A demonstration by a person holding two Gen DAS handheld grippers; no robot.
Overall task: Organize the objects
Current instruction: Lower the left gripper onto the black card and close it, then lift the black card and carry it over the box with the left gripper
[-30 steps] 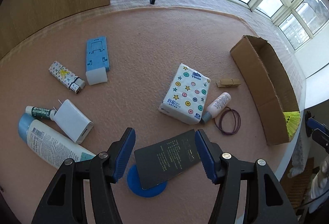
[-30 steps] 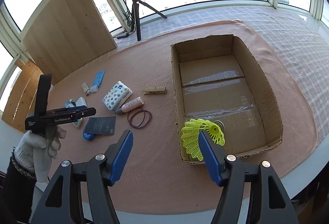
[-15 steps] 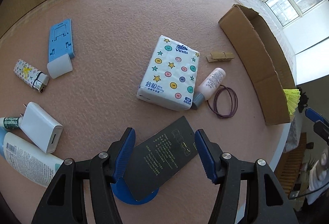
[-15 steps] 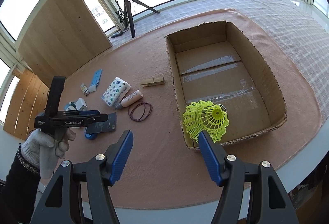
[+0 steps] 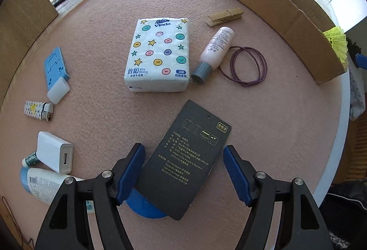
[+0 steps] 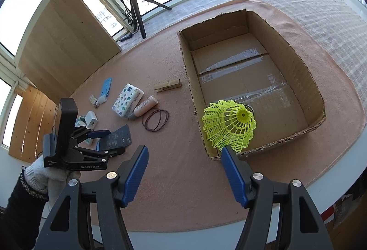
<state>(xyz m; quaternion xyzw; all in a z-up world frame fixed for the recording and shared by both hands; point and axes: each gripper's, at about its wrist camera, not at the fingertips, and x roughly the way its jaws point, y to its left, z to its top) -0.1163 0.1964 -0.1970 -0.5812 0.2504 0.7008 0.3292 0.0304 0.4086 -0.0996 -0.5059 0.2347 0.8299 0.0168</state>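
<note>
Left gripper [image 5: 184, 170] jaws spread wide, low over the pink mat [image 5: 286, 135], straddling a black hang tag [image 5: 185, 158] that lies flat between the blue pads; left pad looks at or over the tag's edge, right pad apart from it, contact can't be told. Tag's near end overlaps a blue disc [image 5: 144, 207] at 6 o'clock of the gripper. At 12 o'clock a Vinda tissue pack [image 5: 158, 52]; just beside it at 1 o'clock a pink bottle [image 5: 214, 52] with grey cap, touching or nearly touching the pack's corner, then purple hair ties [image 5: 246, 65] and a wooden clothespin [image 5: 226, 17] further out. At 9–10 o'clock: white charger [image 5: 54, 151], white tube [image 5: 43, 185], lighter [image 5: 37, 110], blue phone stand [image 5: 55, 66]. Nothing lies between the pads and the tag. Cardboard box [image 5: 275, 6] sits at 1–2 o'clock along the mat's edge. Right gripper [image 6: 184, 172] also open, nothing clamped; yellow shuttlecock [image 6: 230, 127] sits just off the tip of its right pad at 1 o'clock, over the box's [image 6: 195, 89] near-left corner, skirt toward the camera; whether it rests on the wall or box floor can't be told. From the right wrist view the left gripper [image 6: 110, 142] shows at 9 o'clock in a white-gloved hand [image 6: 45, 173], over the tag [image 6: 118, 138].
</note>
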